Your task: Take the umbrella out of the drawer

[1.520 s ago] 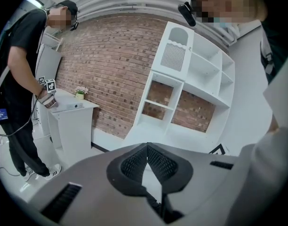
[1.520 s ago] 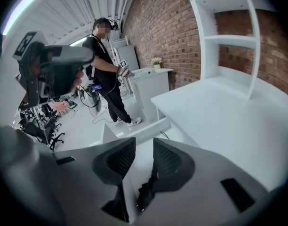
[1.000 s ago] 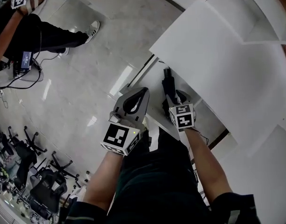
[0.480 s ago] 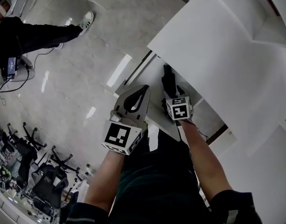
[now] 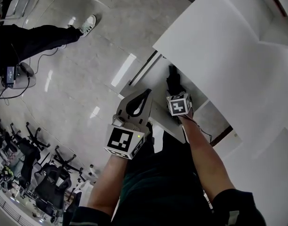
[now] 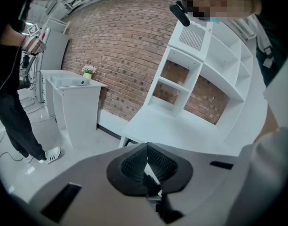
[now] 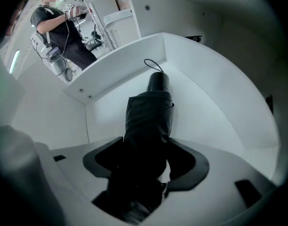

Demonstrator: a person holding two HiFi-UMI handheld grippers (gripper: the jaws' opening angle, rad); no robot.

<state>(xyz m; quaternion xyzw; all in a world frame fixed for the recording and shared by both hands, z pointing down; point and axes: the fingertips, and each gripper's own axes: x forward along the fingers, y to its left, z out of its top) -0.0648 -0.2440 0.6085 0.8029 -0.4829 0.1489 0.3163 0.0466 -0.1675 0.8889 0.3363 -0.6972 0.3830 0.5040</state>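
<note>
A black folded umbrella (image 5: 173, 80) (image 7: 148, 112) lies lengthwise in the open white drawer (image 5: 143, 73) (image 7: 120, 60) under the white desk (image 5: 219, 46); its strap end points to the drawer's far corner. My right gripper (image 5: 175, 92) (image 7: 146, 144) points steeply down into the drawer. Its jaws are opening and straddle the umbrella's near end, with a sliver of drawer floor showing beside the right pad. My left gripper (image 5: 146, 93) (image 6: 146, 147) hovers just outside the drawer front, shut and empty, its tips touching.
A person in dark clothes (image 5: 36, 34) stands on the grey floor at upper left. Office chairs (image 5: 31, 164) crowd the lower left. The left gripper view shows a white shelf unit (image 6: 200, 69), a white pedestal (image 6: 73, 98) with a small plant, and a brick wall.
My right gripper has sunk deeper into the drawer and now points more steeply down over the umbrella. The left gripper has dipped slightly.
</note>
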